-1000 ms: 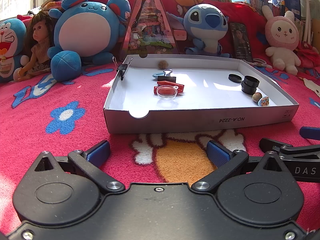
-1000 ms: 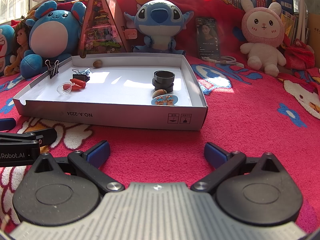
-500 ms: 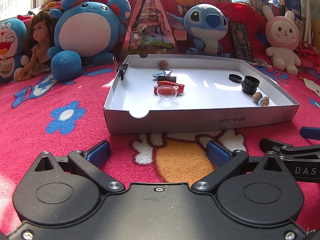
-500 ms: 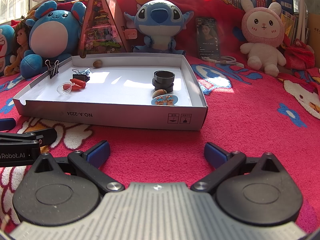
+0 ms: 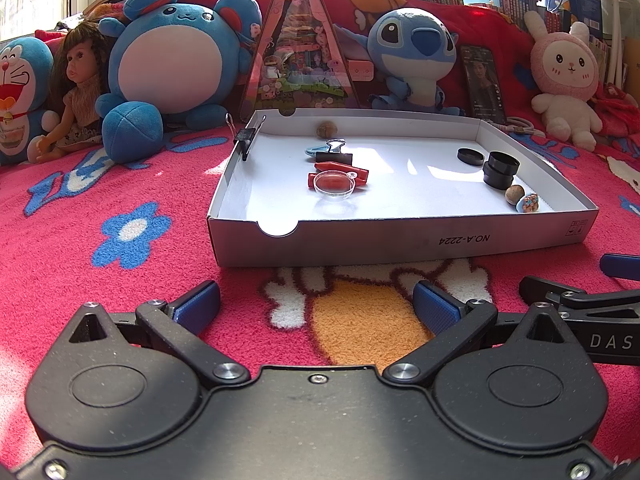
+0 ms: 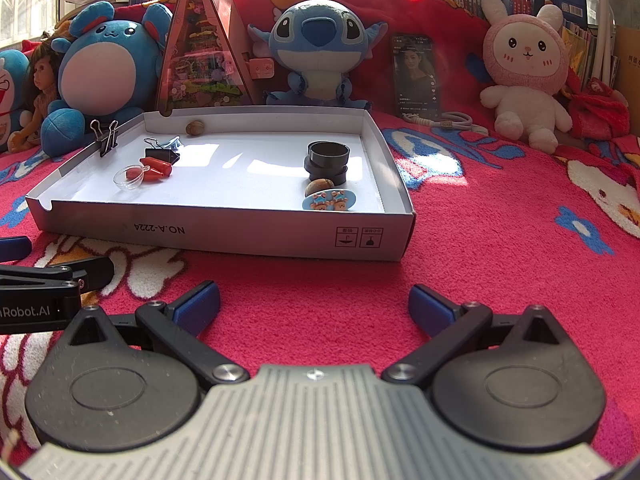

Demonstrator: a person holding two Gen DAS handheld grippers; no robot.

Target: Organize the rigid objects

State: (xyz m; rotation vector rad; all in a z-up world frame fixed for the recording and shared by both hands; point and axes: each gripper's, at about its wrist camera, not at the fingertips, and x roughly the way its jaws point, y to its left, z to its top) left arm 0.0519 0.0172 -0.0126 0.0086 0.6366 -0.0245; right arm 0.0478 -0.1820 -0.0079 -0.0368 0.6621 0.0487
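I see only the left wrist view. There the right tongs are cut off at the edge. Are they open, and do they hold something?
Observer: The right tongs are open and hold nothing, low over the red carpet in front of the white box.
Operator: What is the small blue thing near the box's right wall?
Observer: An oval blue badge that shows two bear figures, close in front of a brown nut.

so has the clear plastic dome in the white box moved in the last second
No. The clear plastic dome sits against the red pieces, at the same spot relative to the white box's notch.
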